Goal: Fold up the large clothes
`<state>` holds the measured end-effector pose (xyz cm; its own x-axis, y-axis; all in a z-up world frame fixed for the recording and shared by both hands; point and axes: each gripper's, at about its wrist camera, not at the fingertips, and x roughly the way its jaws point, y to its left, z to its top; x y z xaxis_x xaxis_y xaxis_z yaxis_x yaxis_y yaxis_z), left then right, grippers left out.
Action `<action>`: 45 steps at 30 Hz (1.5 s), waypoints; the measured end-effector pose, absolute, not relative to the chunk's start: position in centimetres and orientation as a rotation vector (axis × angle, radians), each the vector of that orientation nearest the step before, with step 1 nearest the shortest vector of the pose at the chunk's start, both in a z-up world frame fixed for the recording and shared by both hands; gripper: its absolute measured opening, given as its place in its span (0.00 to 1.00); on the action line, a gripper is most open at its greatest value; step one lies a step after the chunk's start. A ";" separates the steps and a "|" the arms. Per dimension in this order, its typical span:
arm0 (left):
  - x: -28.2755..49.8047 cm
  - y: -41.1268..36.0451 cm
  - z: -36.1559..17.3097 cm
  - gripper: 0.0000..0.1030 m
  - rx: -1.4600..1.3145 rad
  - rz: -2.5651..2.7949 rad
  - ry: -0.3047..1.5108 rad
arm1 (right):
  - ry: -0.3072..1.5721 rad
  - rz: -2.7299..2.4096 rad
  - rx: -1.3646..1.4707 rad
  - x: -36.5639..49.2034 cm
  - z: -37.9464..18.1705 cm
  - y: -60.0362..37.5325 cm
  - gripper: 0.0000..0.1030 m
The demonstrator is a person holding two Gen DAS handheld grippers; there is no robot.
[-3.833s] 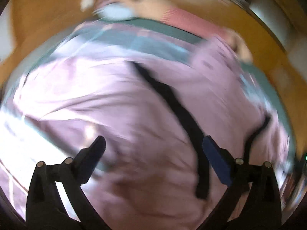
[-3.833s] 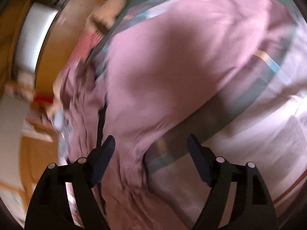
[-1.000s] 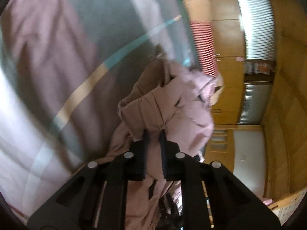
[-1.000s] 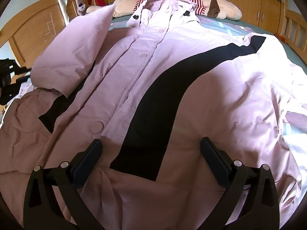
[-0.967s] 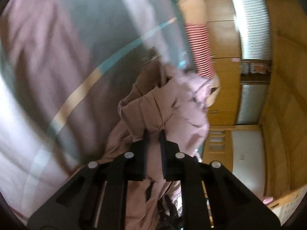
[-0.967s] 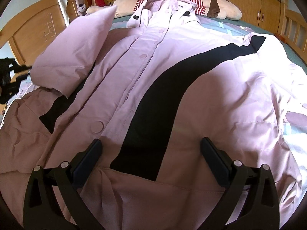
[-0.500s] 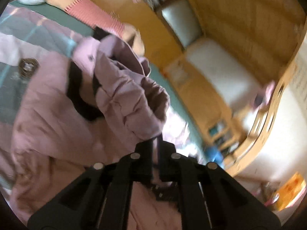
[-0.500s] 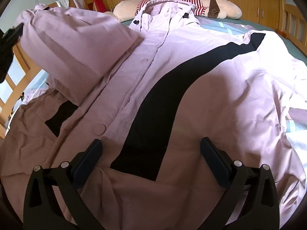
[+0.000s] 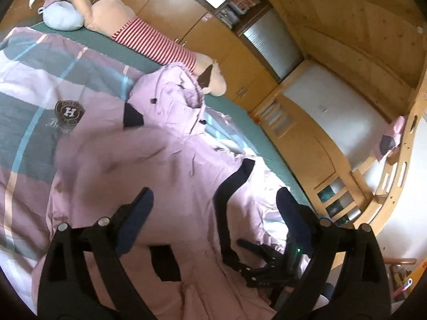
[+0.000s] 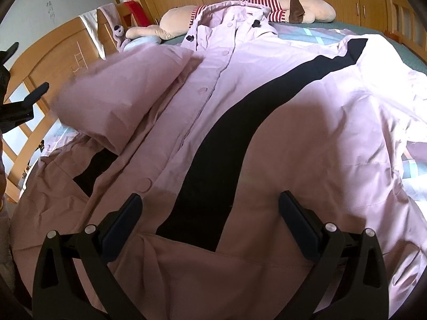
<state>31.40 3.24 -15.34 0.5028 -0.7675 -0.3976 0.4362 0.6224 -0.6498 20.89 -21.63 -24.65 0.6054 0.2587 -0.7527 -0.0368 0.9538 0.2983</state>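
A pink padded jacket (image 10: 293, 133) with a black curved stripe lies front-up on the bed, collar toward the far end. Its left sleeve (image 10: 120, 93) is folded across the chest; the left wrist view shows this sleeve (image 9: 112, 154) blurred and free of the jaws. My left gripper (image 9: 213, 197) hovers above the jacket (image 9: 186, 165) with its jaws opening and nothing between them. It also shows at the left edge of the right wrist view as the left gripper (image 10: 24, 101). My right gripper (image 10: 210, 198) stands open low over the hem, holding nothing.
A plush toy (image 10: 293, 8) in a red-striped shirt lies by the collar. A plaid bedspread (image 9: 40, 93) covers the bed. Wooden cabinets (image 9: 240, 66) line the far wall, and a wooden bunk frame (image 9: 373, 186) stands at the right.
The left gripper, shut on the sleeve, rose and rolled, carrying it over the jacket's front. It then opened and let the sleeve drop. The right gripper stayed put.
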 end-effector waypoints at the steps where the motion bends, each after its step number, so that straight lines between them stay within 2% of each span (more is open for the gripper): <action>1: 31.4 3.0 -15.2 0.91 -0.503 -0.774 0.725 | 0.913 0.166 0.290 21.0 -24.5 -21.8 0.99; 8: 29.0 3.6 -12.9 0.90 -0.417 -0.734 0.691 | 0.889 -0.001 0.531 21.6 -21.9 -24.4 0.99; 12: 29.7 10.2 -11.7 0.91 -0.552 -0.540 0.624 | 0.943 -0.012 0.474 21.8 -22.6 -23.2 0.99; 15: 31.7 17.0 -15.0 0.91 -0.801 -0.422 0.724 | 0.952 -0.031 0.327 21.4 -23.5 -21.3 0.99; 19: 34.1 21.0 -21.0 0.90 -1.049 -0.356 0.900 | 0.949 -0.068 0.207 21.5 -24.4 -19.8 0.99; 23: 35.3 18.6 -23.8 0.87 -1.112 -0.401 0.987 | 0.937 -0.060 0.223 21.3 -24.6 -20.4 0.99; 31: 35.2 10.2 -23.8 0.86 -1.023 -0.646 1.036 | 0.932 -0.060 0.224 21.1 -24.7 -20.5 0.99; 34: 34.1 6.7 -22.2 0.86 -1.006 -0.833 0.974 | 0.931 -0.061 0.223 20.9 -24.7 -20.3 0.99; 38: 31.4 1.5 -17.8 0.88 -0.752 -1.060 0.887 | 0.930 -0.061 0.224 20.9 -24.7 -20.2 0.99; 41: 30.4 0.2 -16.9 0.92 -0.656 -1.037 0.896 | 0.927 -0.059 0.229 20.8 -24.7 -20.3 0.99; 45: 31.9 3.0 -17.8 0.95 -0.687 -0.855 0.918 | 0.924 -0.059 0.241 20.8 -24.5 -20.5 0.99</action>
<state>31.91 2.99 -17.79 0.3390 -0.8568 -0.3886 0.3268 0.4946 -0.8054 20.78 -20.46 -24.46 0.6033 0.0528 -0.7958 0.1532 0.9715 0.1807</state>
